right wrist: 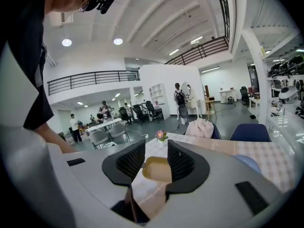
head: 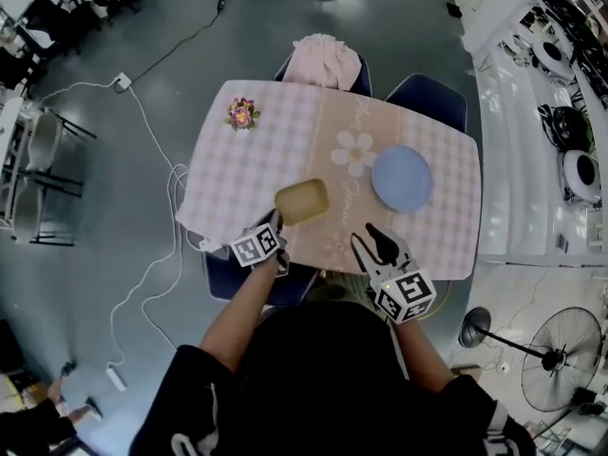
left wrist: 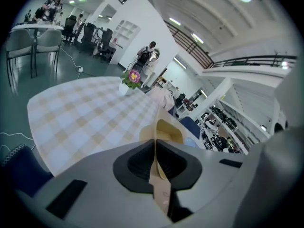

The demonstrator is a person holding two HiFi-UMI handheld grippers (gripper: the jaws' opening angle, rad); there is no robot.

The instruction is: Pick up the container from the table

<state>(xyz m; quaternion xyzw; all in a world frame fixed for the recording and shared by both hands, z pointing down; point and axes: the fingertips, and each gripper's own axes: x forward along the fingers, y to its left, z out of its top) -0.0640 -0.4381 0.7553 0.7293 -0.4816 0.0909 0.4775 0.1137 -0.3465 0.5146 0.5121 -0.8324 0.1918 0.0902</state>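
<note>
A shallow yellow container (head: 302, 200) is at the near middle of the checked table (head: 247, 169). My left gripper (head: 275, 222) reaches it from the near left and is shut on its near rim. In the left gripper view the thin yellow wall (left wrist: 167, 129) stands edge-on, clamped between the black pads (left wrist: 142, 161). Whether the container still rests on the cloth I cannot tell. My right gripper (head: 370, 241) hovers over the table's near edge, right of the container, open and empty. In its own view the container (right wrist: 156, 170) lies ahead, beyond the open jaws (right wrist: 156, 149).
A pale blue plate (head: 401, 178) lies right of the container. A small flower pot (head: 242, 114) stands at the far left corner. Blue chairs (head: 427, 98) stand at the far side, one draped with pink cloth (head: 323, 60). Cables (head: 142, 283) trail on the floor at left.
</note>
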